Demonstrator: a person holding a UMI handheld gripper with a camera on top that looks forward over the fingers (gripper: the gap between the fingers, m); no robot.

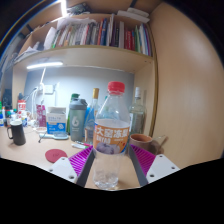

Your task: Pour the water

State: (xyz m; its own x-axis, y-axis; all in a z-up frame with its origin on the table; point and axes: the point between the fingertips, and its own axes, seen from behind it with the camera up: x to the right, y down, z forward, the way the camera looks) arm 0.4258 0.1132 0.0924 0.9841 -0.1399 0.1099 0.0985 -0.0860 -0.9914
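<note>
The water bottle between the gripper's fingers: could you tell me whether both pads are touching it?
Touching. The gripper view shows the water bottle upright in the gripper, both pink pads flush against its sides, no gap visible.

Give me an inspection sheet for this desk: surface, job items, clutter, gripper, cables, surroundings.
Surface: pale desk, crowded along the back.
Job's things: clear water bottle with a red cap and printed label, upright between the fingers; a cup sits just to its right, partly hidden.
Clutter: red coaster, dark mug, grey-green tumbler, more bottles behind.
Gripper: gripper closed on the bottle's lower body, both pink pads against it.
Cables: nothing seen.
Surroundings: shelf of books overhead, a strip light beneath it, wooden side panel at the right.
</note>
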